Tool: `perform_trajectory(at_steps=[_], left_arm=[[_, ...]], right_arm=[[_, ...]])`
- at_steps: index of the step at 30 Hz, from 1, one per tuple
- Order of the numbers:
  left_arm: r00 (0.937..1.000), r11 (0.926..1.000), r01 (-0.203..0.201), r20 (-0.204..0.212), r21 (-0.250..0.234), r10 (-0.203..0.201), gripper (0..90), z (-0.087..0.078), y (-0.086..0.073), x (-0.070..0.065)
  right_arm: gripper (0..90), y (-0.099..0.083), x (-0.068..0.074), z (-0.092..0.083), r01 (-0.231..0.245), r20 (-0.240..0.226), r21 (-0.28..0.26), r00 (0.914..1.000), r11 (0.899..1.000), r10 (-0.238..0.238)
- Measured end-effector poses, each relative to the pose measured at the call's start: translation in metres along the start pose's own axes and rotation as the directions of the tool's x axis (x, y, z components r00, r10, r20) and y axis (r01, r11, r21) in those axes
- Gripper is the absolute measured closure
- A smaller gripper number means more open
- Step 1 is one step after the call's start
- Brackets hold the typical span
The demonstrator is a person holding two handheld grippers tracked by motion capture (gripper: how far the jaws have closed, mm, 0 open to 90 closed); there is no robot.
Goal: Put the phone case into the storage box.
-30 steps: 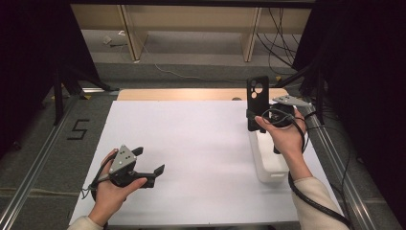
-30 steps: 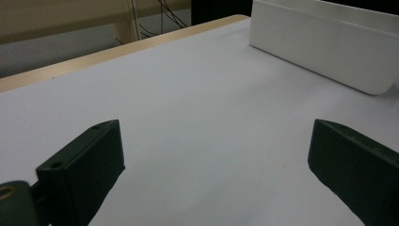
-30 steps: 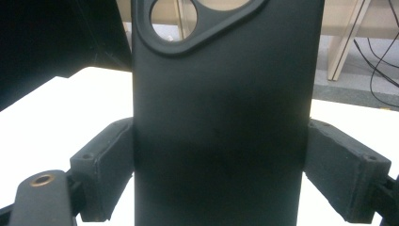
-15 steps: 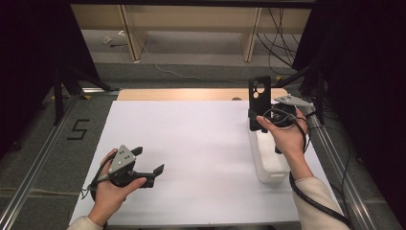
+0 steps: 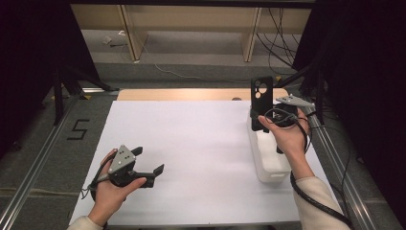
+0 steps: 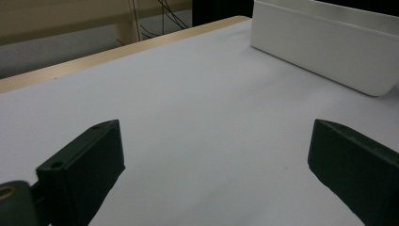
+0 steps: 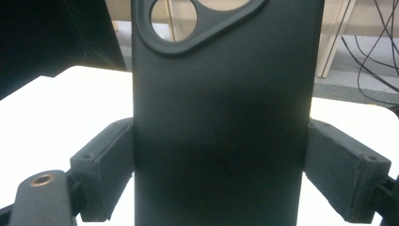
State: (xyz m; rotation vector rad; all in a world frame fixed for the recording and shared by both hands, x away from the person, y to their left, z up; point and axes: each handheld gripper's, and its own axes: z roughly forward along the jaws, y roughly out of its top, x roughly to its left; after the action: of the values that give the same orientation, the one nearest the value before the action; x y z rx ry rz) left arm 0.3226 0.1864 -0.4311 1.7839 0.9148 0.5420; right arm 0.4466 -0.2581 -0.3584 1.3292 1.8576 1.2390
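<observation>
We see the right gripper (image 5: 262, 120) at the far right, jaws clamped on the side edges of a black phone case (image 5: 261, 102) held upright above the white bin (image 5: 268, 163) | left gripper (image 5: 143, 165) near left, low over the white bench (image 5: 201, 143), jaws apart with nothing between them.

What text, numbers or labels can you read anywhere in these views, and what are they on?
"5": black tape figure on the grey floor left of the white table sheet.
The black phone case and the white plastic bin carry no readable text.
</observation>
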Motion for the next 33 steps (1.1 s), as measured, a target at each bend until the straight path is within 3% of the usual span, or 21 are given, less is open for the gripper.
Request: perform_trajectory(at_steps=[33], left_arm=[[1.0000,1.0000,-0.002,-0.001,-0.003,0.002,3.8,0.000,0.000,0.000]], right_arm=[[15.7,-0.002,-0.011,0.002,-0.017,0.038,0.005,0.9991,1.000,0.017]])
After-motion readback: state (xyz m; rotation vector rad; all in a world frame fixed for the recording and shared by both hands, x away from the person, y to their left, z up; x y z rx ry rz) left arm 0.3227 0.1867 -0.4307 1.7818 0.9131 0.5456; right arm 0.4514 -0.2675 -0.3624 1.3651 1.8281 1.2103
